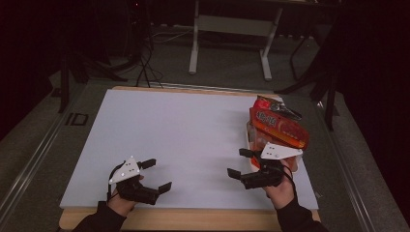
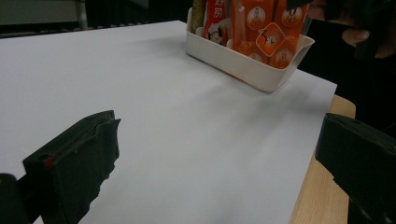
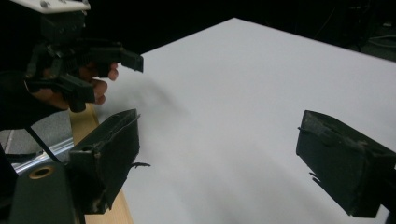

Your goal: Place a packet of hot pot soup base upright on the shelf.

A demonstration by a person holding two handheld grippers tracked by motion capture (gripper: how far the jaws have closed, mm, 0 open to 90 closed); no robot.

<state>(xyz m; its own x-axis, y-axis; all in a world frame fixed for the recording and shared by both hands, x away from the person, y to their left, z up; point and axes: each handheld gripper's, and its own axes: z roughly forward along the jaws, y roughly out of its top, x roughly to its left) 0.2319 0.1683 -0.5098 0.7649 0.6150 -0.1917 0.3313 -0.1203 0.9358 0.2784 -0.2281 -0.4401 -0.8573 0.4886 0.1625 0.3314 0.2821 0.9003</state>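
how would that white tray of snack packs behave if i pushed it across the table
The tray has a flat base on the smooth white sheet, so it would probably slide easily. The packs stand tall above its rim, so a high push might tip them or the tray. They look like thin foil, likely light and crinkly.

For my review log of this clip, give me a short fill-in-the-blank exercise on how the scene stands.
1. The snack packets stand in a ____ tub.
2. The tub sits near the person's ____ hand-held gripper.
3. Both the left hand-held gripper and the right one have their jaws ____.
4. The white board between the two grippers lies ____.

Missing words: white; right; open; bare
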